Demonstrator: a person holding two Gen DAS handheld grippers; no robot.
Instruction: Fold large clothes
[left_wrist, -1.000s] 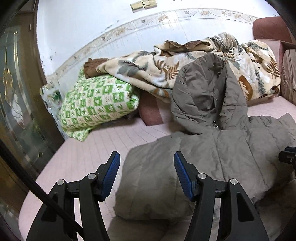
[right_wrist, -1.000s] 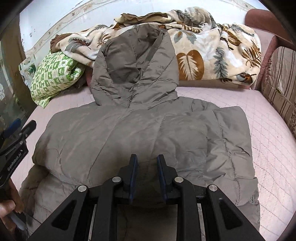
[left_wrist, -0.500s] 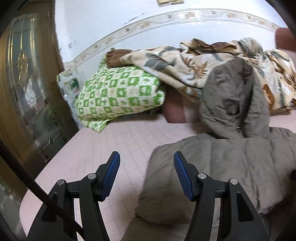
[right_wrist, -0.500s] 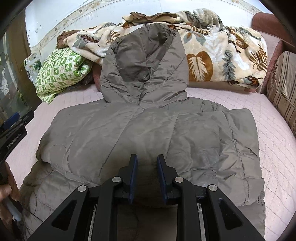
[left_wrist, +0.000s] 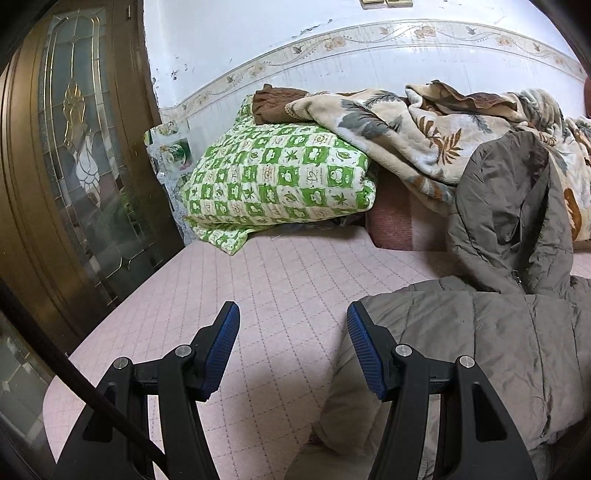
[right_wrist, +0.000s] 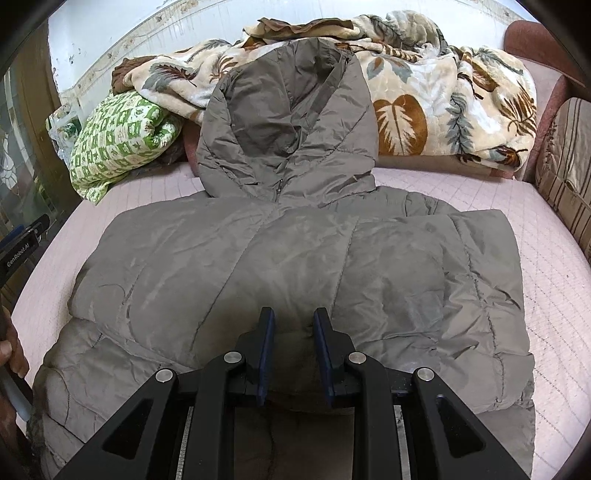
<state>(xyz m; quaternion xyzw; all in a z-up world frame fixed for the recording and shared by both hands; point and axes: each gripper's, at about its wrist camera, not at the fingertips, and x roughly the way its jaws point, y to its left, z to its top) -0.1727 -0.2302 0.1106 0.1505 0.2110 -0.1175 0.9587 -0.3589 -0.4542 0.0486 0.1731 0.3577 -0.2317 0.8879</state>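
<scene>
Left wrist view, step: the sides of the grey hooded jacket look folded in; the hood and a crosswise fold seem left.
Left tool: released, jaws wide with nothing between them, above bare pink bed cover just beside the jacket's left edge.
Change: against 1 second ago this view has swung left; the jacket now sits at the right, and the green pillow and door show more.
Right wrist view, jacket: flat on the bed, hood up against the leaf blanket.
Right tool: jaws narrowly apart, over the jacket's near middle; whether they pinch fabric, I cannot tell.
Next move: probably seize the hood or hem with both tools and fold evenly.
</scene>
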